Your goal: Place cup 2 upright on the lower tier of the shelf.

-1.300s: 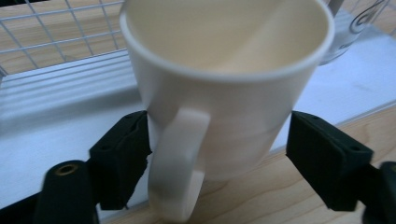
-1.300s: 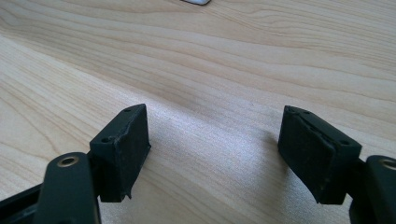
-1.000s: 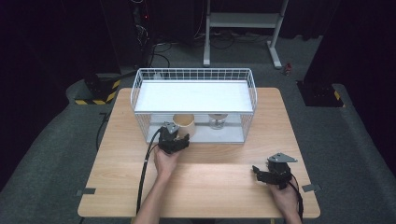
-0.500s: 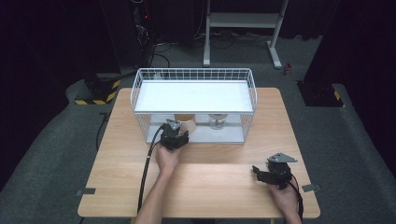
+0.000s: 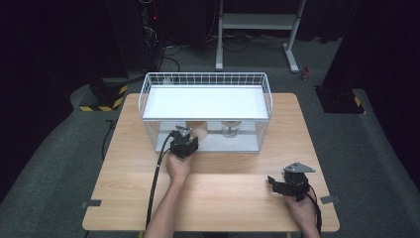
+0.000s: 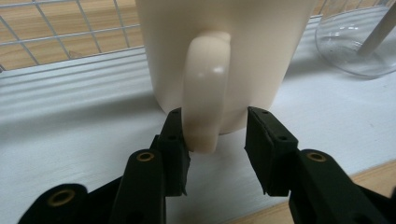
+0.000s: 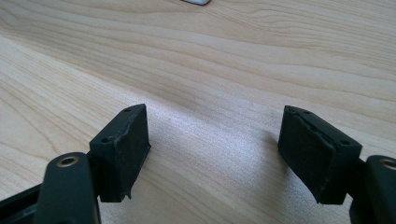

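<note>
A cream mug (image 5: 199, 131) stands on the lower white shelf of a wire rack (image 5: 148, 99), its handle (image 6: 205, 93) turned toward me. My left gripper (image 5: 187, 137) reaches into the rack's front, and its jaws have just been closing with the handle between them. In the left gripper view my left gripper (image 6: 215, 112) has one pad pressed on the handle and the other close against its far side. My right gripper (image 5: 273, 184) rests open on the wooden table (image 5: 228, 198) at the front right. Nothing lies between the pads of my right gripper (image 7: 212, 126).
A clear glass (image 5: 229, 130) stands on the same shelf, right of the mug, and appears as a clear glass (image 6: 355, 42) in the left gripper view. The rack's upper white shelf (image 5: 205, 101) overhangs both. Dark floor and stands surround the table.
The left gripper has edged forward under the rack's top shelf and its jaws have come together around the mug's handle. The right gripper has stayed put.
</note>
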`<state>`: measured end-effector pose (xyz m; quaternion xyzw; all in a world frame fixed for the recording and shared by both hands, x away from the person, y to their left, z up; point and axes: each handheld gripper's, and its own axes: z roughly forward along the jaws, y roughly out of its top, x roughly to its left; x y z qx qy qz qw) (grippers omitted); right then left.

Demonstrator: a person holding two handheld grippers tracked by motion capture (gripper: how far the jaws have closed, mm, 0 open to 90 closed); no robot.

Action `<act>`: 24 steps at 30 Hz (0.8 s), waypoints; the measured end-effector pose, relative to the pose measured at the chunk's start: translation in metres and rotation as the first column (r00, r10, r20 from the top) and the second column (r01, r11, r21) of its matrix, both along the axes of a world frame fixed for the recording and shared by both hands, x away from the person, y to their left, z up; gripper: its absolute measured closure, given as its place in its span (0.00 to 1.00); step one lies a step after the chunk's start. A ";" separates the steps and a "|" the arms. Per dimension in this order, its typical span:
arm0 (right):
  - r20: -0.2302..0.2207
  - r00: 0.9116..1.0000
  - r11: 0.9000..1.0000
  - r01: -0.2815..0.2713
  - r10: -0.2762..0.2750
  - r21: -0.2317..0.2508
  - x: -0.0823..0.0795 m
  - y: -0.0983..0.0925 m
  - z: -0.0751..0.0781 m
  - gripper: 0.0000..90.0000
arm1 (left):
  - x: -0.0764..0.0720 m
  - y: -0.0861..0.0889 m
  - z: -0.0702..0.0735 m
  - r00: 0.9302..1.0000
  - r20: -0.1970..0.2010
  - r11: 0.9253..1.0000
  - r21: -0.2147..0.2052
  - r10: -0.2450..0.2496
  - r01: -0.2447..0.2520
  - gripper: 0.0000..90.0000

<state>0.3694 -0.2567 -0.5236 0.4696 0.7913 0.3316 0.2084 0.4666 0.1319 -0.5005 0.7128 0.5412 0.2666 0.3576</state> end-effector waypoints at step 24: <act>0.000 1.000 1.000 0.001 -0.001 0.001 0.000 0.000 0.000 0.27 | 0.002 0.004 -0.004 1.000 -0.024 1.000 -0.018 0.005 -0.005 0.40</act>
